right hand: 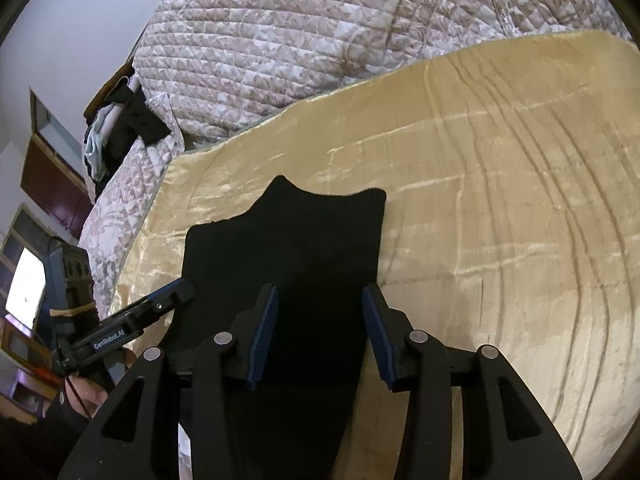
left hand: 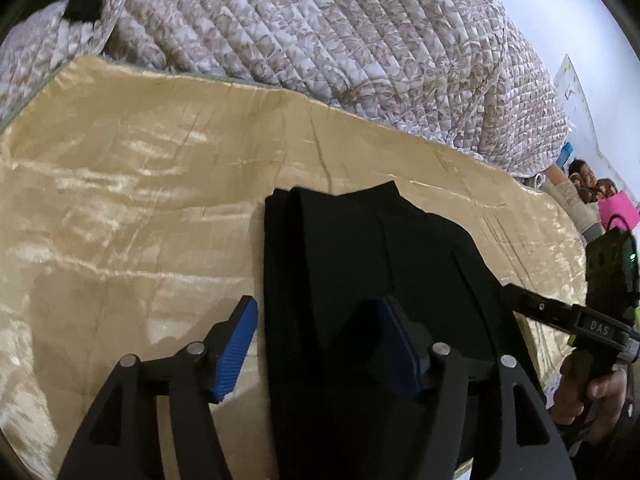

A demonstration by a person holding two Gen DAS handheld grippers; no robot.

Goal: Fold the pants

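Left wrist view | black fabric pants (left hand: 360,280) partly folded, below left gripper (left hand: 320,344), jaws apart | right gripper (right hand: 320,332) likewise agape | next: pinch near hem, fold fwd.

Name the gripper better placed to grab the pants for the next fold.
Probably the right gripper: its open jaws sit squarely over the black pants. The left gripper, also open, straddles only their edge, one finger over the gold blanket.

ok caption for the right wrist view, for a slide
Open right gripper poised over black pants on a gold satin sheet, quilted blanket behind.
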